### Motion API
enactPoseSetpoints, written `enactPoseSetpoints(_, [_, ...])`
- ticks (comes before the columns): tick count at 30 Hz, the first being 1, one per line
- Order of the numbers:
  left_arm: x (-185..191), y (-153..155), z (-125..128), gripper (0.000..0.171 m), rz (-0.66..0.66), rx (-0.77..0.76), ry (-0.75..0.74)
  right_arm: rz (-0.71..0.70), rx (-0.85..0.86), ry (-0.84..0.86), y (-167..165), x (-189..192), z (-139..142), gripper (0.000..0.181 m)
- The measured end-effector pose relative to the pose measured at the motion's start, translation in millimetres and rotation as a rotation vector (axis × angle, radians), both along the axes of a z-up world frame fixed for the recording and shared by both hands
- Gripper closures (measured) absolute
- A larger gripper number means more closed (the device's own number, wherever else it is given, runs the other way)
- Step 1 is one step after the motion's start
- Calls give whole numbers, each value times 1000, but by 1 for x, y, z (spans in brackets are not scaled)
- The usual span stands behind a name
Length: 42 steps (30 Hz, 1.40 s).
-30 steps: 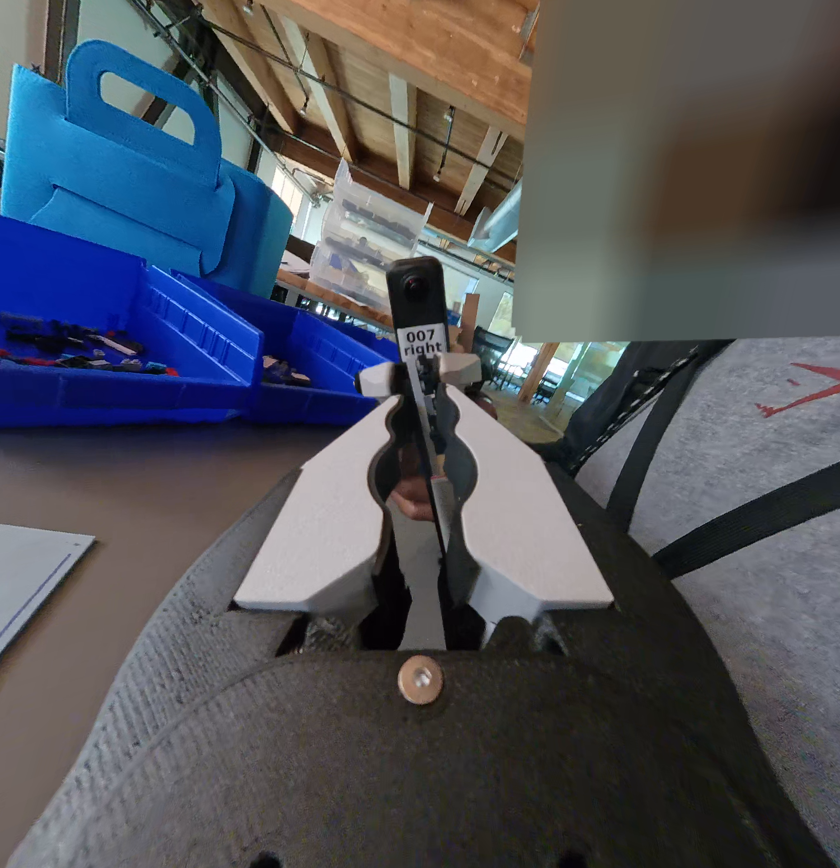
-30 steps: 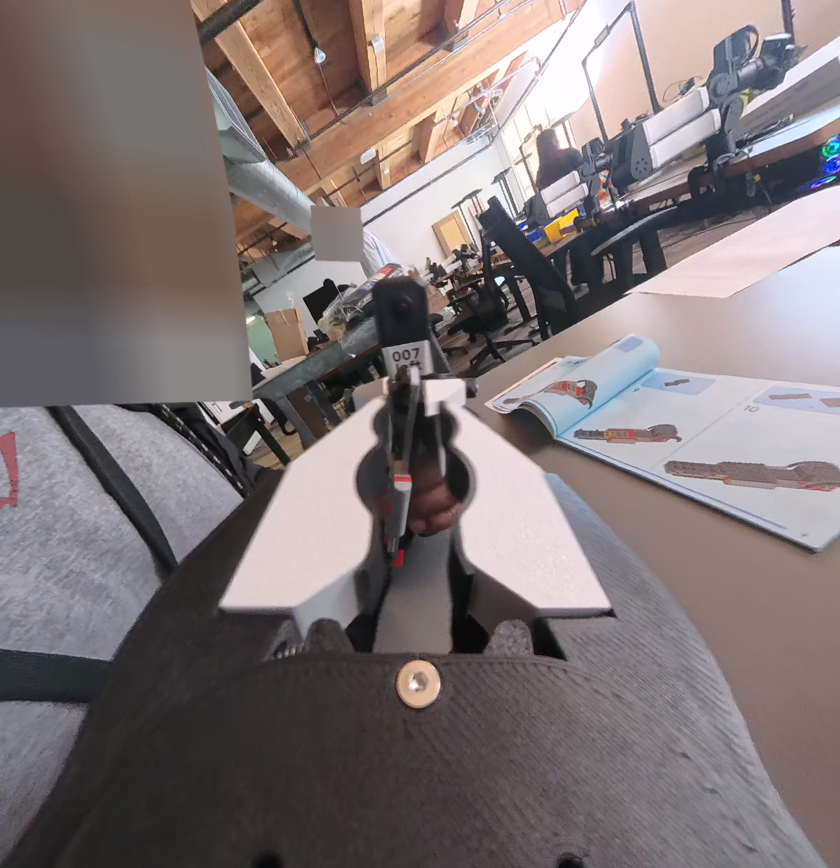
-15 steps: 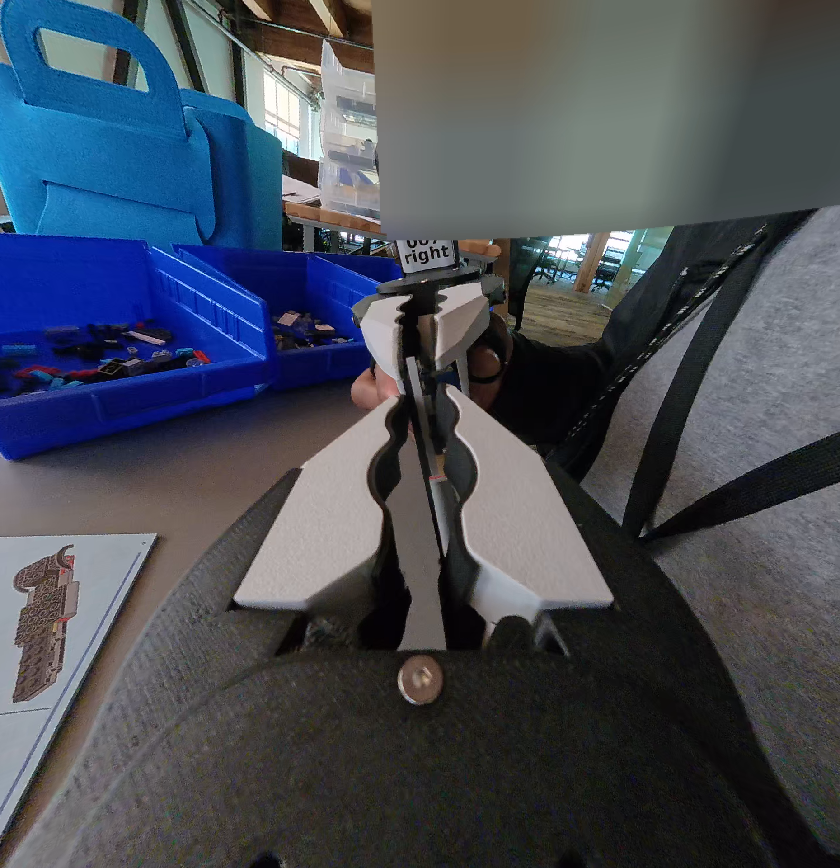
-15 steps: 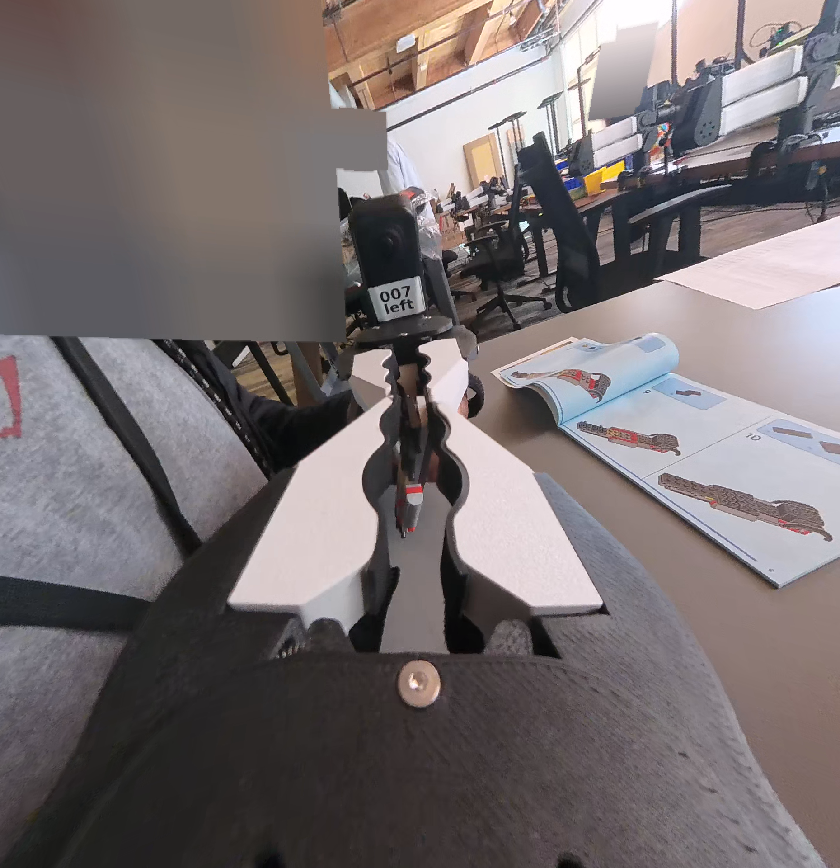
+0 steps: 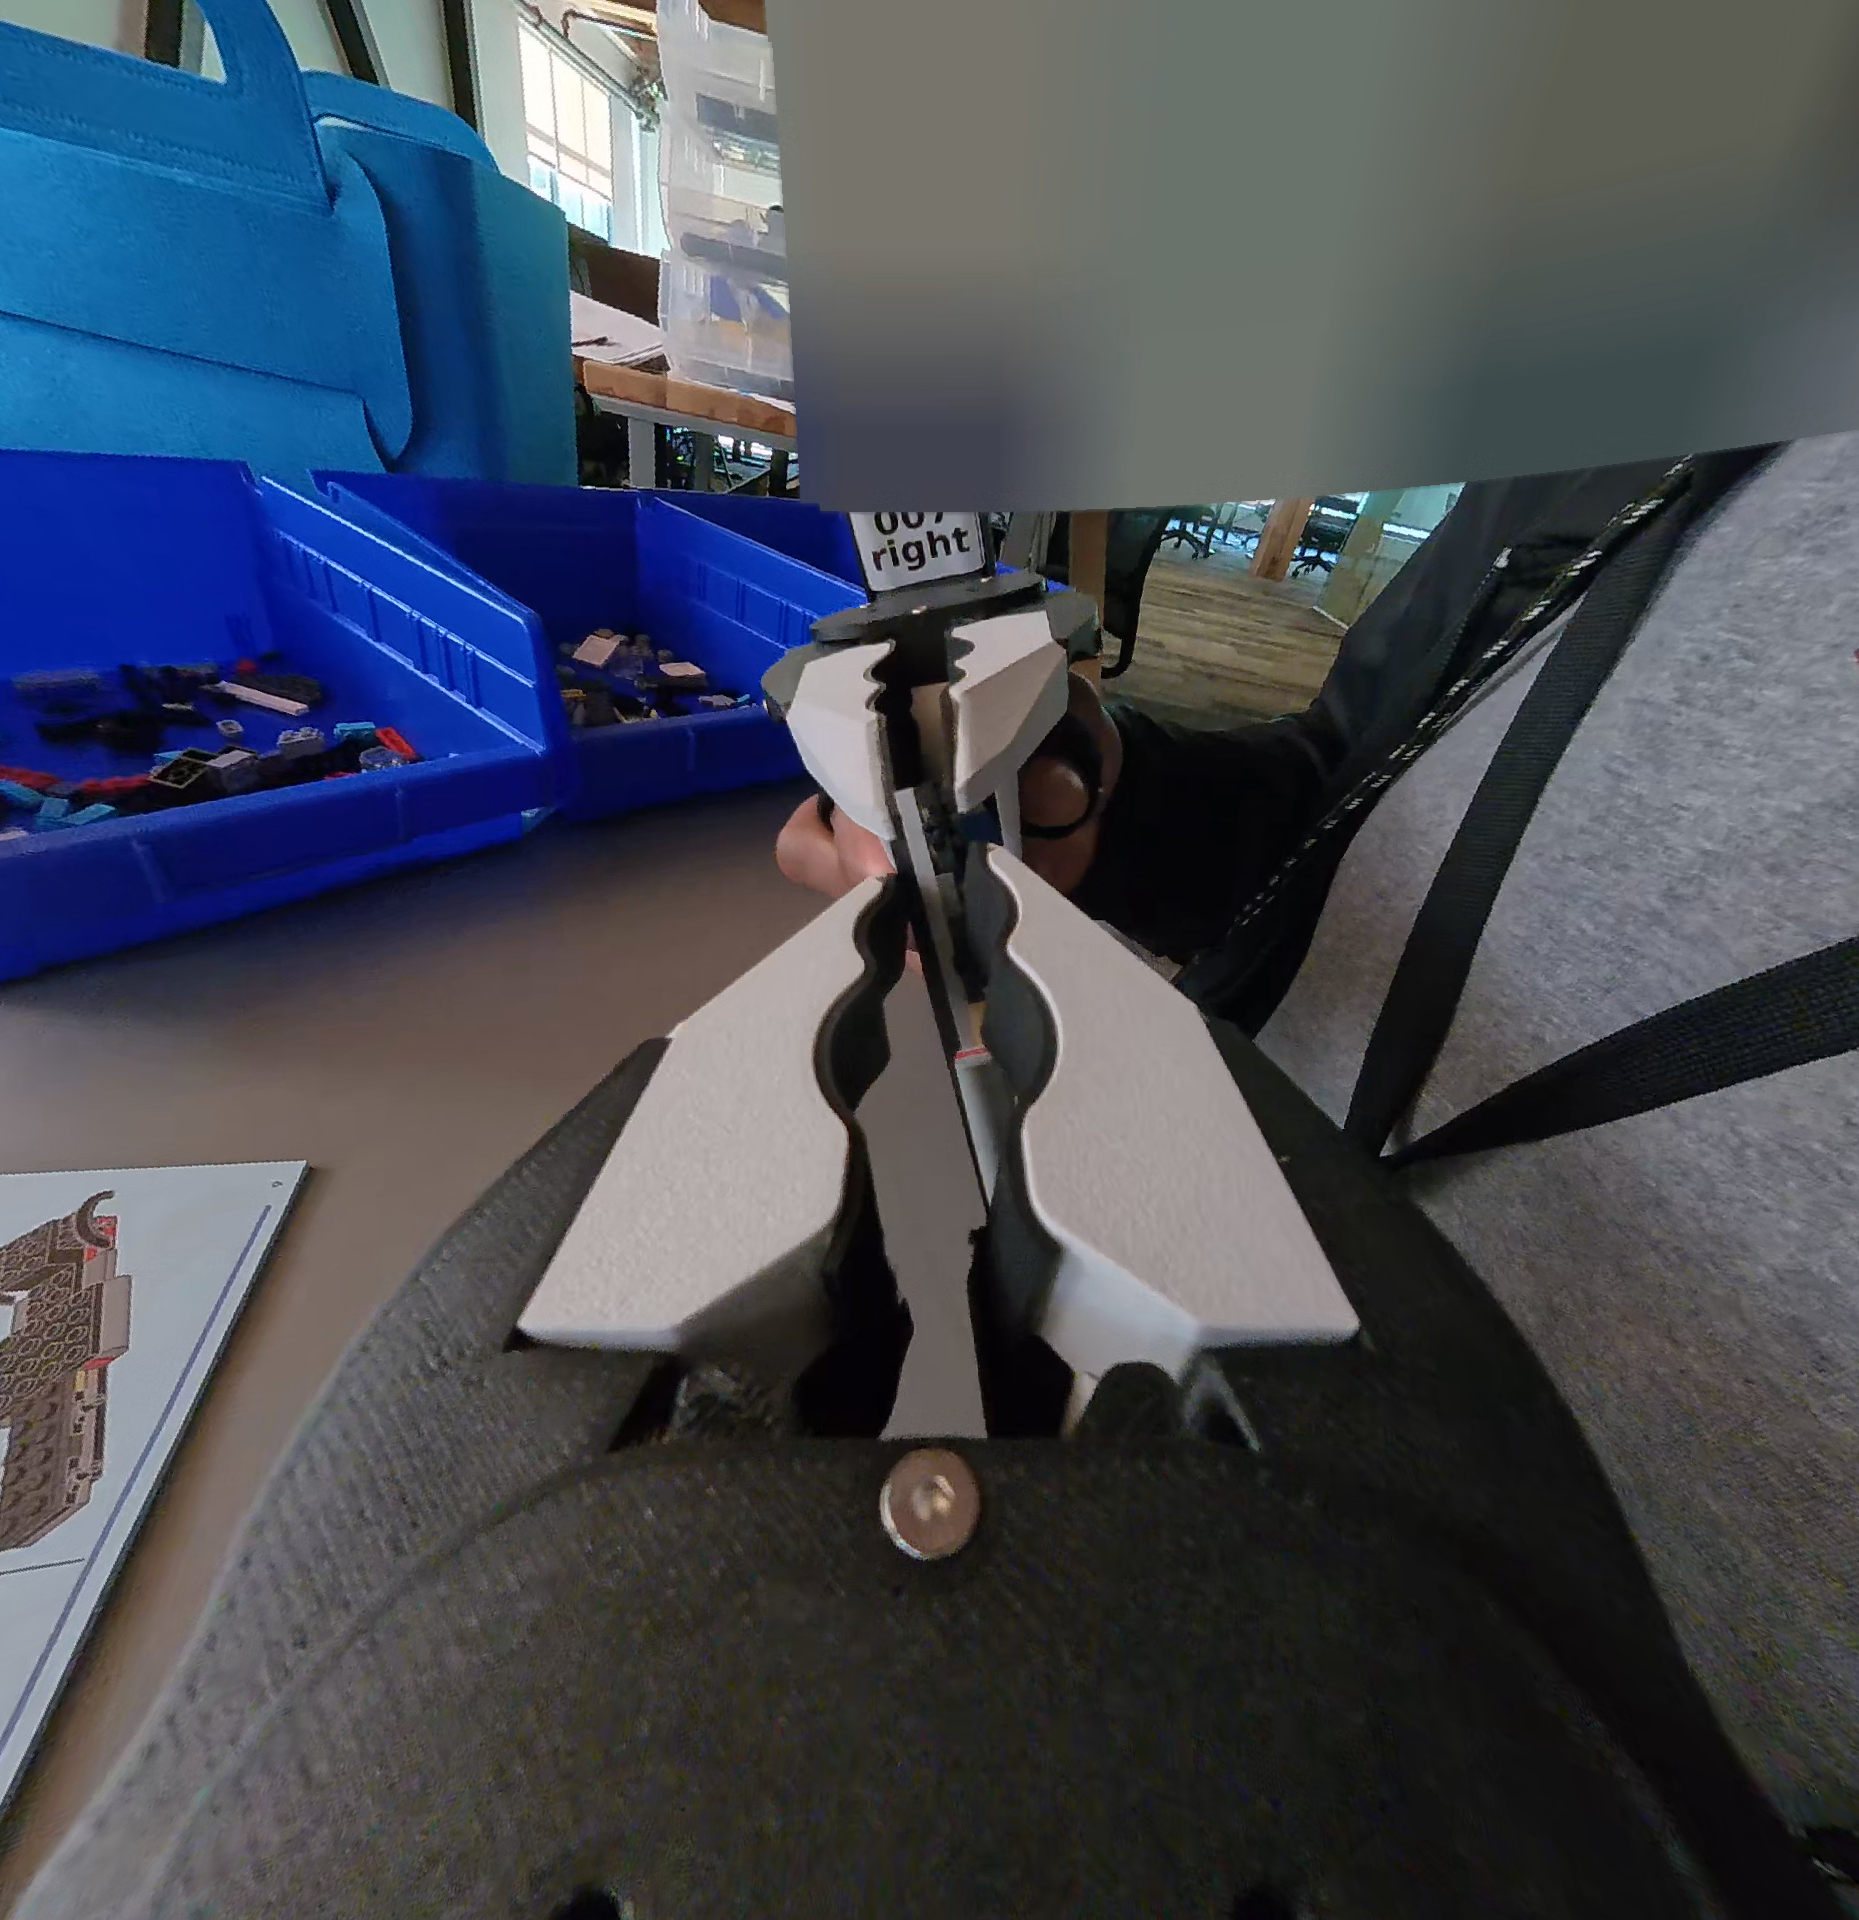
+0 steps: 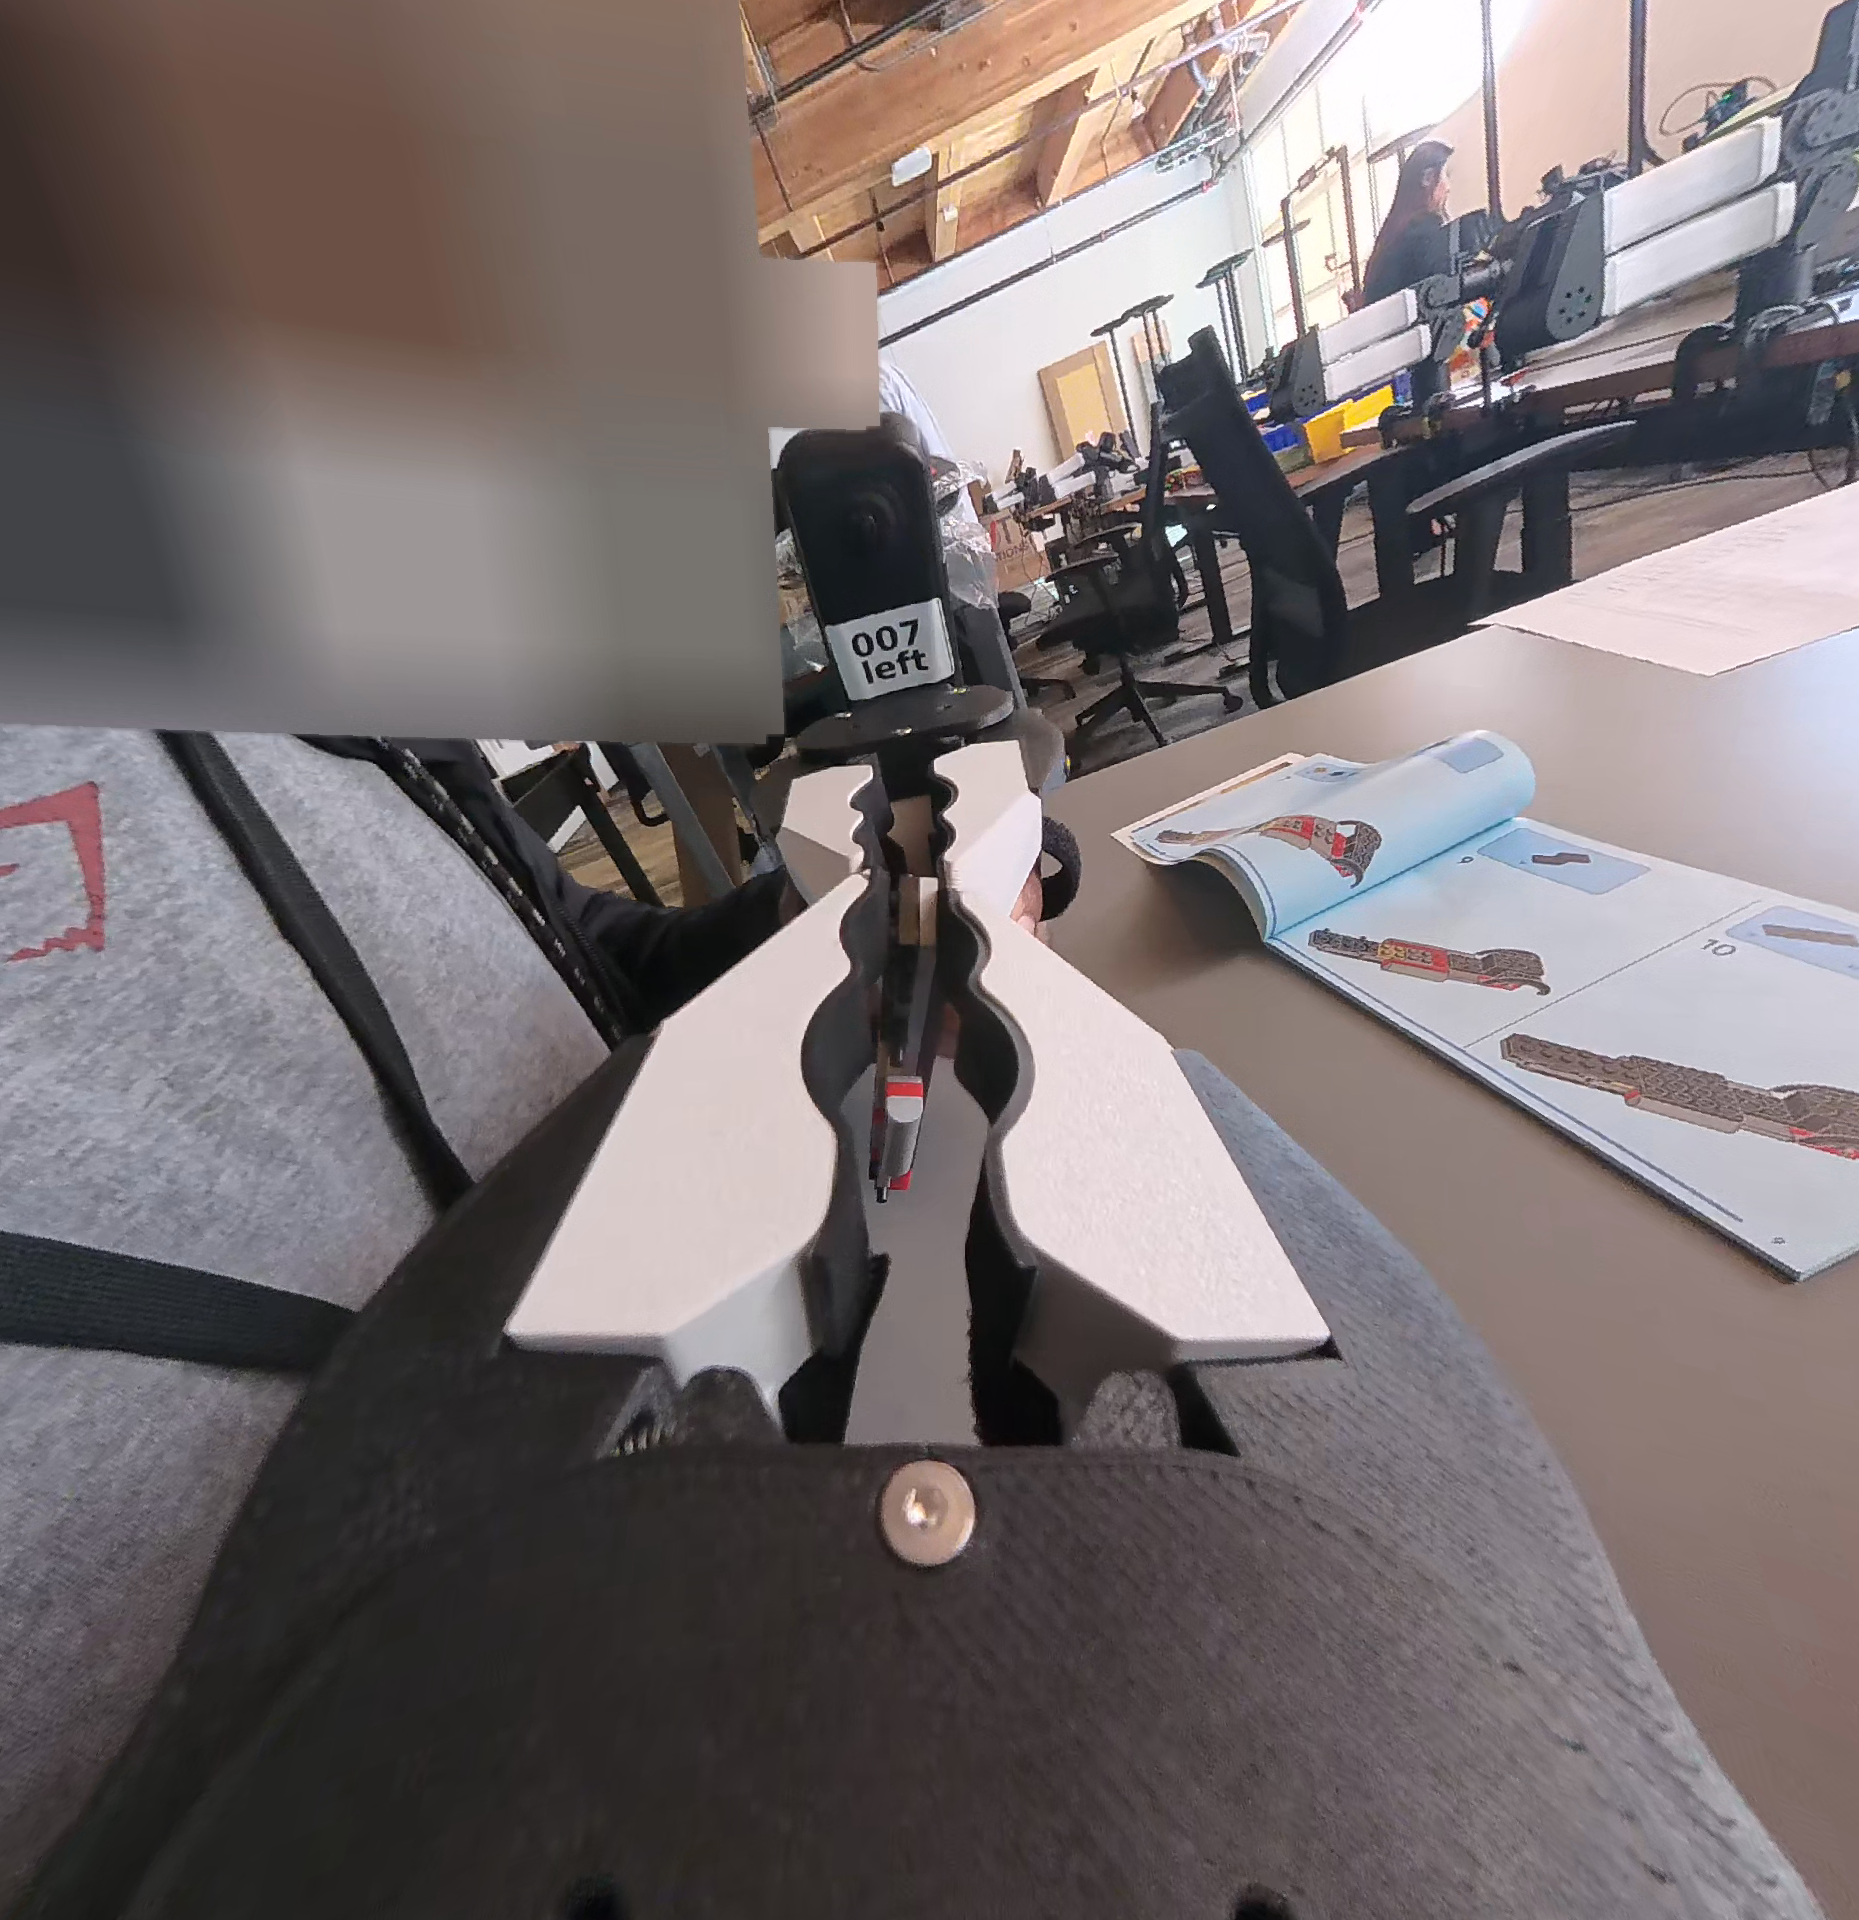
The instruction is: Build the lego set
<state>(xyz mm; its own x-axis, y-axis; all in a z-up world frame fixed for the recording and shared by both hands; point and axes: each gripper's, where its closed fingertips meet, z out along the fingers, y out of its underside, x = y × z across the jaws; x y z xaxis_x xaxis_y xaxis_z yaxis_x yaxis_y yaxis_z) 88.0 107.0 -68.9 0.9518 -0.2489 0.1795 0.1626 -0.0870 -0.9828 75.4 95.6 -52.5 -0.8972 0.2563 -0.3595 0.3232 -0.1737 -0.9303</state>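
Note:
A thin lego assembly (image 5: 969,1055), dark with red, white and tan bits, shows edge-on between the fingers of both grippers. My left gripper (image 5: 940,883) is shut on it. My right gripper (image 5: 930,769) faces it tip to tip just beyond and is shut on the same piece. In the right wrist view the assembly (image 6: 899,1112) runs between my right gripper (image 6: 914,894) fingers to the left gripper (image 6: 909,821) opposite. Both hold it above the brown table (image 5: 385,1039), close to the person's grey-clad chest (image 5: 1631,935). A hand shows behind each far gripper.
Two blue bins (image 5: 281,831) (image 5: 676,748) with loose lego pieces stand at the back left, with blue felt bags (image 5: 177,260) behind. An open instruction booklet (image 6: 1527,987) lies on the table; its page also shows in the left wrist view (image 5: 73,1351). A paper sheet (image 6: 1735,582) lies farther off. The tips of both grippers are at nearly the same place.
The two grippers have come closer, tips now nearly touching. Both views have tilted down toward the table. Both stay shut on the assembly.

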Motion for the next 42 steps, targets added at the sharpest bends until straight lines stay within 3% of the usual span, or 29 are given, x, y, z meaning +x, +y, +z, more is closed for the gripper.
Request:
enactPoseSetpoints(9, [-5,1,-3,160,5,14,-51,-35,30,8,1,-3,-3,169])
enactPoseSetpoints(12, [-11,-1,-2,160,31,31,-79,-44,20,-12,5,-6,-2,154])
enactPoseSetpoints(24, [-11,-2,-2,159,4,78,-197,-51,6,-33,1,-7,-9,167])
enactPoseSetpoints(28, [-12,-3,-3,149,15,74,-192,-36,34,1,-2,-3,-9,167])
enactPoseSetpoints(33, [-6,-6,4,159,-18,107,-170,-33,82,60,-5,0,-7,166])
enactPoseSetpoints(42, [-6,-5,4,160,-9,117,-144,-17,67,63,-7,2,-4,167])
